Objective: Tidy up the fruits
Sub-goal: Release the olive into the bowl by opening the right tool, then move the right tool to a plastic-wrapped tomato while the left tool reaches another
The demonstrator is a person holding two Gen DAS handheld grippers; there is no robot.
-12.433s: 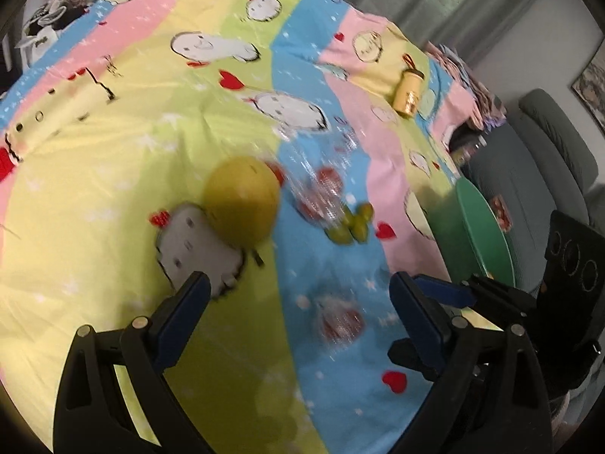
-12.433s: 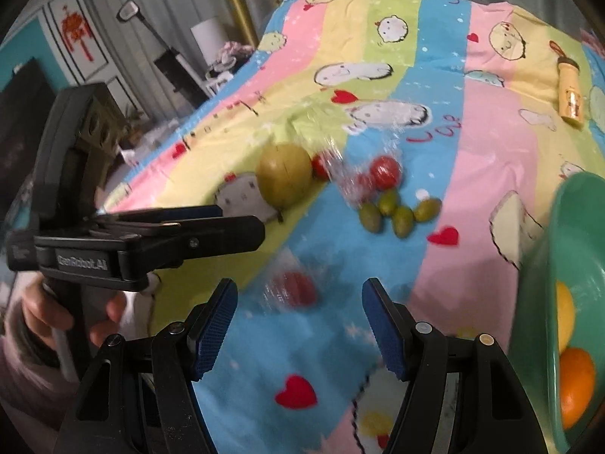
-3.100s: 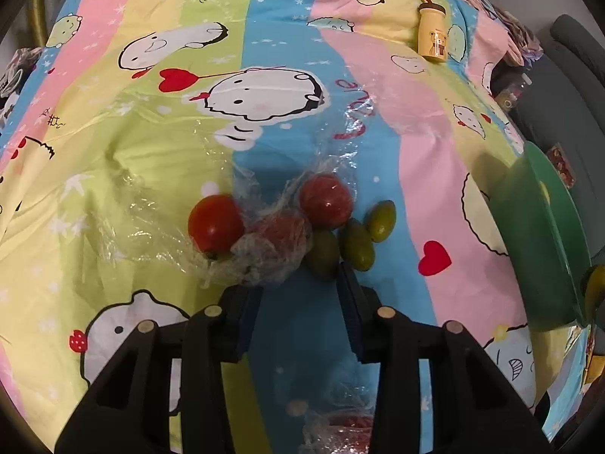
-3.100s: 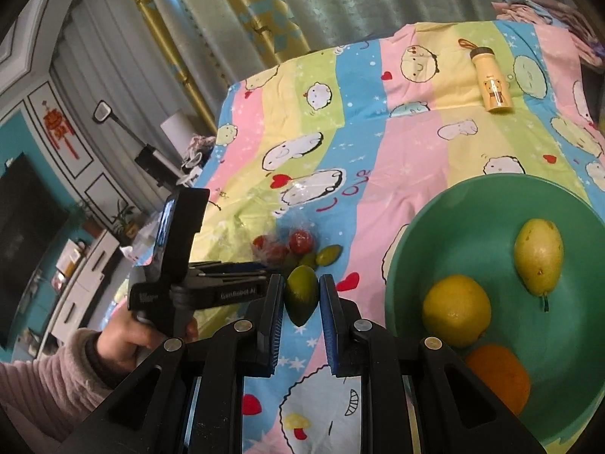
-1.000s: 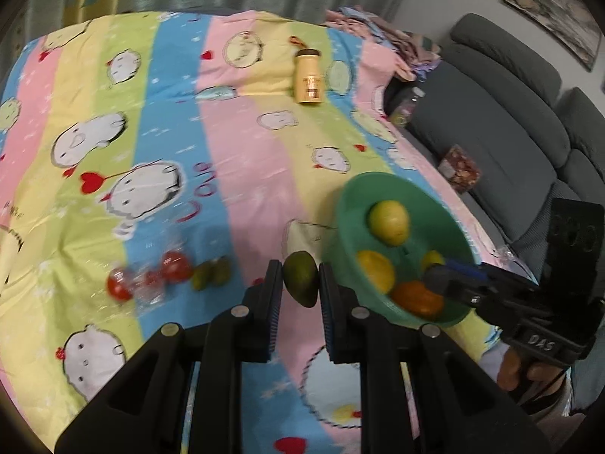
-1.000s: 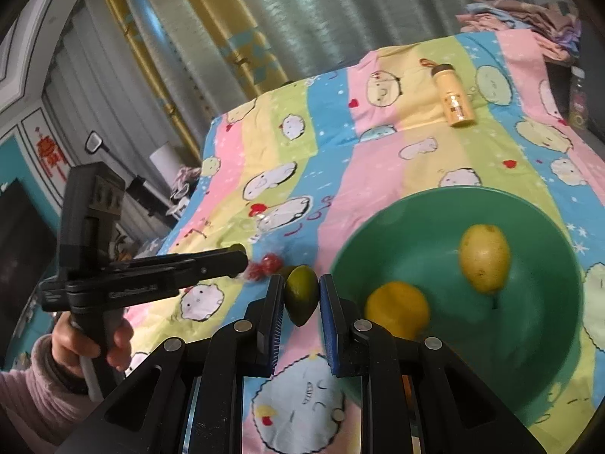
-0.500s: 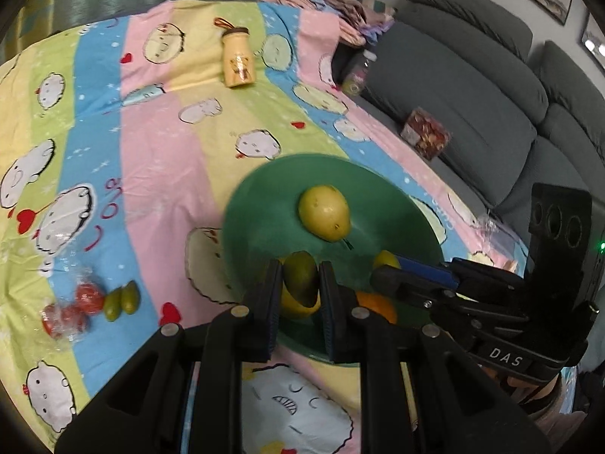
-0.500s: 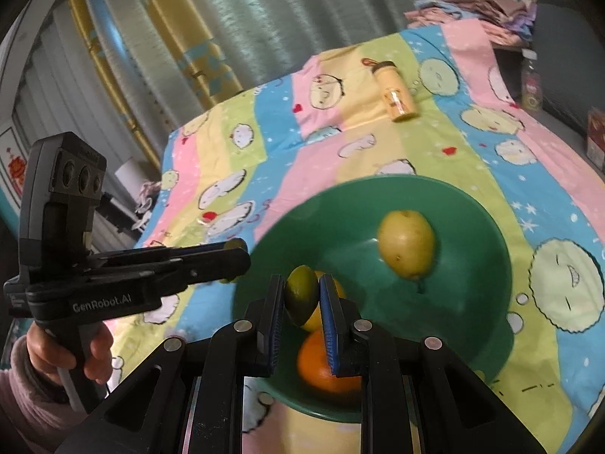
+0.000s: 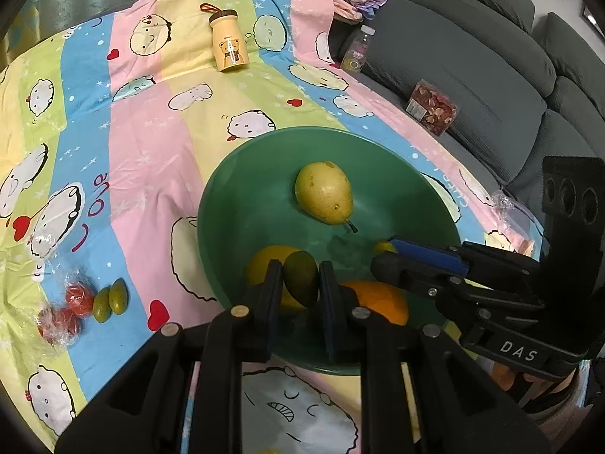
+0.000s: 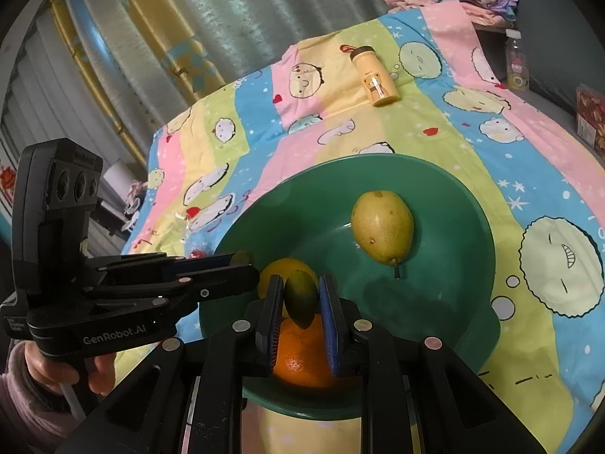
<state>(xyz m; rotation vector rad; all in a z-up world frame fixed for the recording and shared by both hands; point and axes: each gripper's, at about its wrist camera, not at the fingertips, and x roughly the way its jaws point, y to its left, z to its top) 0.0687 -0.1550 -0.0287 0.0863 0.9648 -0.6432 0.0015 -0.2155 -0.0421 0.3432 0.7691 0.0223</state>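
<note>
Both hand-held grippers (image 9: 300,283) (image 10: 300,299) clamping green fruits (image 9: 301,278) (image 10: 301,297).

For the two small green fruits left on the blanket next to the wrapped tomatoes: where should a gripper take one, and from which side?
Take the outer green fruit across its narrow middle, coming from above. Both lie side by side, seemingly touching, with the wrapped tomatoes crowding the other green fruit, so only the heart-print side is free for a finger.

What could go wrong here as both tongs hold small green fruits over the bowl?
Released from here, the left tongs' green fruit could bounce off the lemon below. The right tongs sit close beside, so the two tools may bump over the green bowl. The pear looks safely apart.
</note>
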